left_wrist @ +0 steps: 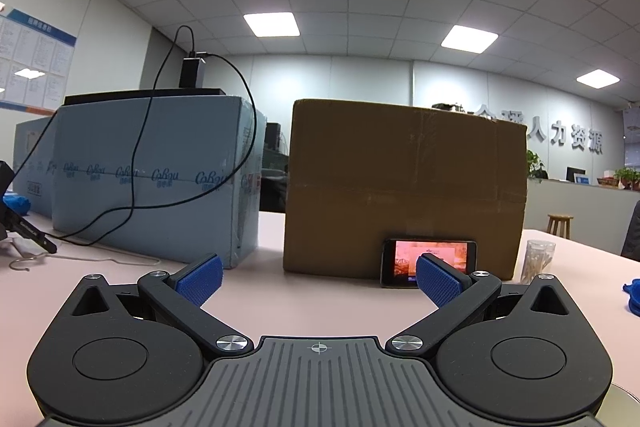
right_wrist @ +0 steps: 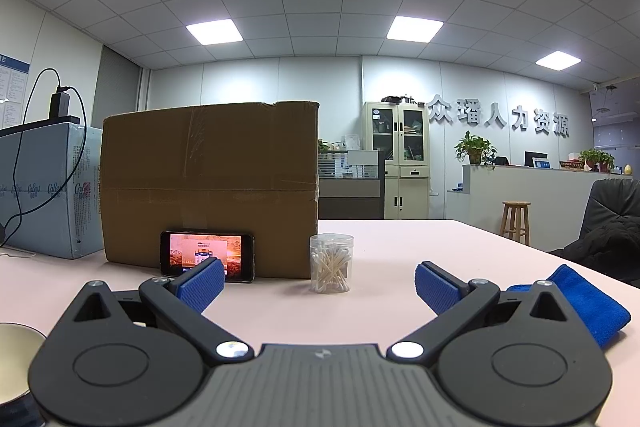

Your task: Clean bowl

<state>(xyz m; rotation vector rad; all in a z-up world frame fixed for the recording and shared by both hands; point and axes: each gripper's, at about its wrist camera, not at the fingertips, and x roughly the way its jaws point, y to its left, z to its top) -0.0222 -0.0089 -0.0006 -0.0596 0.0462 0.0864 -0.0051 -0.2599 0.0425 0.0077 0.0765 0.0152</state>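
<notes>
Both grippers hover low over a pale pink table, facing a brown cardboard box. My left gripper (left_wrist: 318,281) is open, nothing between its blue pads. My right gripper (right_wrist: 319,285) is open too and holds nothing. A cream bowl (right_wrist: 14,349) with a metal rim shows at the right wrist view's lower left edge, left of the right gripper and mostly cut off; a sliver of its rim (left_wrist: 626,393) appears at the left wrist view's lower right corner. A folded blue cloth (right_wrist: 588,307) lies on the table behind the right finger; a bit of the cloth (left_wrist: 633,293) shows at the far right.
A brown cardboard box (right_wrist: 210,183) stands ahead with a lit phone (right_wrist: 207,256) leaning on it. A clear jar of cotton swabs (right_wrist: 331,263) stands beside it. A blue carton (left_wrist: 154,179) with black cables sits left. A wire hanger (left_wrist: 80,259) lies on the table (right_wrist: 400,267).
</notes>
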